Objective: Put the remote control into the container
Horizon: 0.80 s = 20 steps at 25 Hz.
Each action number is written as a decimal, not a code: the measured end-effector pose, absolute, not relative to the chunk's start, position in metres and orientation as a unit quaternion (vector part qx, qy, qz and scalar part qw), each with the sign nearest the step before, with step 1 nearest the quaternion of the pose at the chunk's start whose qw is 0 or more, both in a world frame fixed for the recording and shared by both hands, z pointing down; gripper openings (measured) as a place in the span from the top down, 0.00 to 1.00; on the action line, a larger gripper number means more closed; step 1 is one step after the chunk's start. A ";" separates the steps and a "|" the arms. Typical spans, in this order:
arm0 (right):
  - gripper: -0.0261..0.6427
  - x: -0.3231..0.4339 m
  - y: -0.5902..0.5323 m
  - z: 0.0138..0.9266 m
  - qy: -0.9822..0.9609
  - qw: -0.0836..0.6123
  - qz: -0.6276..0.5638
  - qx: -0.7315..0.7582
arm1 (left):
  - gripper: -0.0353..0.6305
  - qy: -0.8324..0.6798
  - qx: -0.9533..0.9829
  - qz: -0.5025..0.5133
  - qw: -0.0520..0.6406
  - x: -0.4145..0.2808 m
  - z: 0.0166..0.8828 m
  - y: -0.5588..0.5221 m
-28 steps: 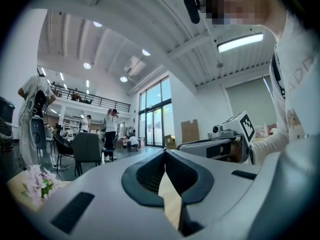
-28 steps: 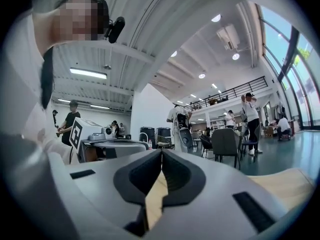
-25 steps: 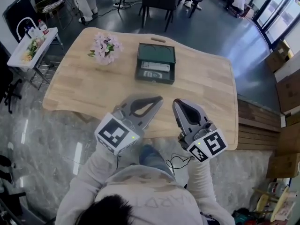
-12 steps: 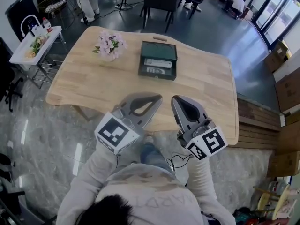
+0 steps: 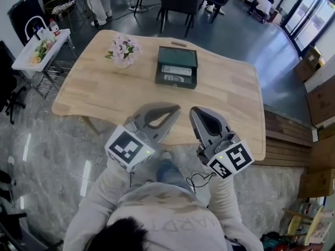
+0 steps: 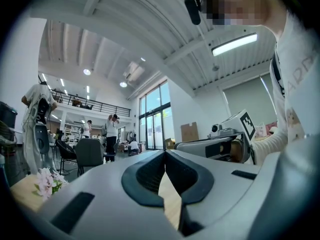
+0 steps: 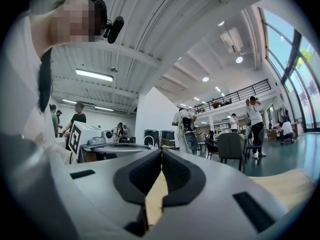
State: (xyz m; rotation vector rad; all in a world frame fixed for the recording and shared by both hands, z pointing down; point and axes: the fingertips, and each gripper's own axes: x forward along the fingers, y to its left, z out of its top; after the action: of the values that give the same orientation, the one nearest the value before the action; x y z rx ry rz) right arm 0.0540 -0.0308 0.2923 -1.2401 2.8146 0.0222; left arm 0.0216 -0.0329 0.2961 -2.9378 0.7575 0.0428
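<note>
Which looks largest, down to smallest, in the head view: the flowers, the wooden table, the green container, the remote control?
1. wooden table
2. green container
3. flowers, only a little smaller than the container
4. remote control, lying inside the container

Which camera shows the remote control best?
The head view: the remote control lies in plain sight inside the open green container on the table. The left and right gripper views look out across the room and show nothing of it.
</note>
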 end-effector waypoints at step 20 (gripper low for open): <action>0.94 0.054 -0.024 0.287 0.915 0.040 0.014 -0.401 | 0.93 0.250 -0.966 0.019 0.061 0.021 0.292 -0.027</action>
State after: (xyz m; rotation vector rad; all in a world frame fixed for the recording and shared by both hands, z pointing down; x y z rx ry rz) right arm 0.0544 -0.0240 0.2871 -1.2278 2.8033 0.0438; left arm 0.0215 -0.0265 0.2922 -2.9233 0.7569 0.0567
